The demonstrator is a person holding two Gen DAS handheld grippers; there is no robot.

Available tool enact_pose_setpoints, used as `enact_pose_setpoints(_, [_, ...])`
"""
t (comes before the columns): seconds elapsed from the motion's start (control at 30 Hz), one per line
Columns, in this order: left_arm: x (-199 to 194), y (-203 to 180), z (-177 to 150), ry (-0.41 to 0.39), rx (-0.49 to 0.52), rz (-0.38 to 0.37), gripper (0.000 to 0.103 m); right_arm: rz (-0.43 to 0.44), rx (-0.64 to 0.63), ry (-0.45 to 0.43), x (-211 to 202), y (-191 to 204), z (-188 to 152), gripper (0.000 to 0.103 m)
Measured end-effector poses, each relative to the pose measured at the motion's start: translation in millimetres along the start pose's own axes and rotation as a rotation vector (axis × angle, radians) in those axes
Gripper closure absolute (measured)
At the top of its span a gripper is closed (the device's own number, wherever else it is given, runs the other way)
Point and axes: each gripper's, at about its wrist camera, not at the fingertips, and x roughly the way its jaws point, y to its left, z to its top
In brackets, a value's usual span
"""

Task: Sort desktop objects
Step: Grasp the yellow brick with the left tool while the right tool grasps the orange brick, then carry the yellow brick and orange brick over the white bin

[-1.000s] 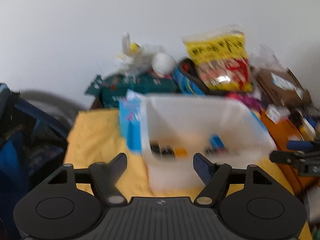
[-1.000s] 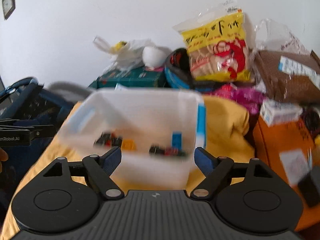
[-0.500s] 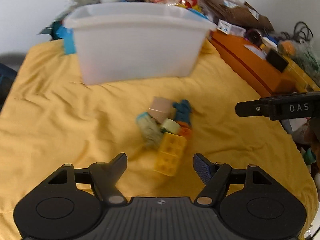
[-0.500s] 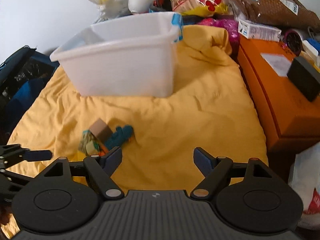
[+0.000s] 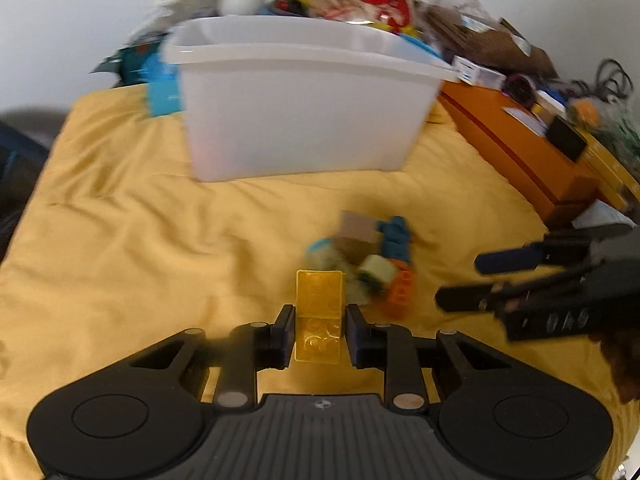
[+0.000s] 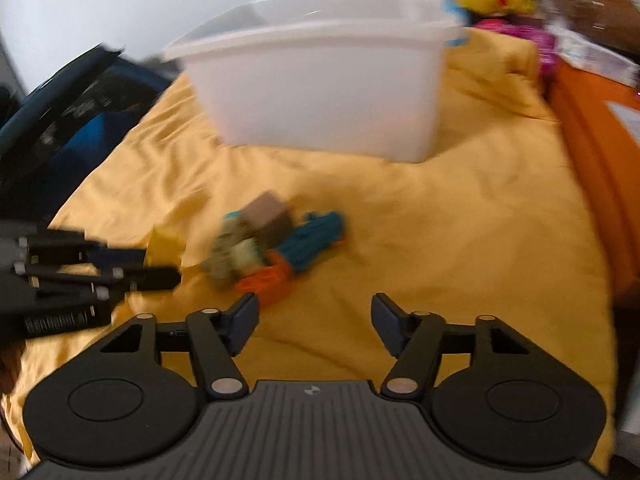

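Yellow plastic fills the left gripper (image 5: 318, 334): its jaws are clamped on the two long sides of a studded yellow brick (image 5: 319, 312), which stands in front of the bin (image 5: 304, 96), at the near edge of the toy pile (image 5: 370, 256). Gripping across the narrow width probably gives the pads flat, parallel faces to press on, so the brick should not twist on the way to the bin. Whether it is already off the yellow cloth (image 5: 120, 240) I cannot tell; the frame is smeared.

The right gripper (image 6: 314, 320) hangs empty, jaws wide apart, just short of the pile on the side away from the bin, likely lined up for the next pick.

One bin stands on the cloth, open side up, beyond the pile, close enough for short carries. Left in the pile, as far as the blur allows, are five pieces: one brown block (image 6: 268, 216), one teal figure (image 6: 316, 236), one orange brick (image 6: 266, 280), one pale green cube (image 5: 378, 270), and one greyish piece with a light blue end (image 5: 326, 254). With the held brick, that makes six loose toys in front of the bin.
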Motion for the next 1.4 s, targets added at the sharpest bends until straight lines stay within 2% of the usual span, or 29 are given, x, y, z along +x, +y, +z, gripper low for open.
enact_pose_setpoints(0.17, [-6.9, 19.2, 0.3, 0.000, -0.037, 0.025, 0.074, 0.007, -0.151, -0.008, 23.0, 31.7, -0.7, 0.039])
enact_pose_setpoints(0.2, [-7.7, 21.5, 0.4, 0.001, -0.043, 0.026, 0.074, 0.013, -0.170, 0.001, 28.2, 35.4, -0.7, 0.043])
enact_pose_setpoints(0.23, [-8.1, 23.4, 0.8, 0.002, -0.048, 0.026, 0.074, 0.013, -0.181, 0.008, 32.0, 37.2, 0.4, 0.057])
enact_pose_setpoints(0.27, [-8.9, 25.0, 0.7, 0.003, -0.050, 0.025, 0.074, 0.004, -0.185, 0.016, 36.7, 38.8, 1.2, 0.062])
enact_pose_setpoints(0.37, [-10.1, 27.5, 0.8, 0.003, -0.054, 0.022, 0.074, 0.005, -0.167, 0.017, 40.6, 37.3, 2.7, 0.066])
enact_pose_setpoints(0.57, [-15.5, 27.0, 7.2, -0.007, -0.062, 0.013, 0.074, 0.021, -0.138, -0.028, 16.4, 30.3, 0.0, 0.066])
enact_pose_setpoints(0.8, [-32.1, 20.7, 33.2, -0.057, -0.080, 0.000, 0.074, 0.009, -0.011, -0.128, -32.0, 5.5, 16.4, 0.066])
enact_pose_setpoints(1.1, [-57.5, 26.0, 92.0, -0.145, -0.092, 0.030, 0.074, -0.027, 0.087, -0.262, -77.0, -21.1, 75.3, 0.066])
enact_pose_setpoints(1.4, [-65.2, 38.2, 151.3, -0.203, -0.096, 0.070, 0.074, -0.036, 0.082, -0.298, -82.3, -26.9, 136.8, 0.066])
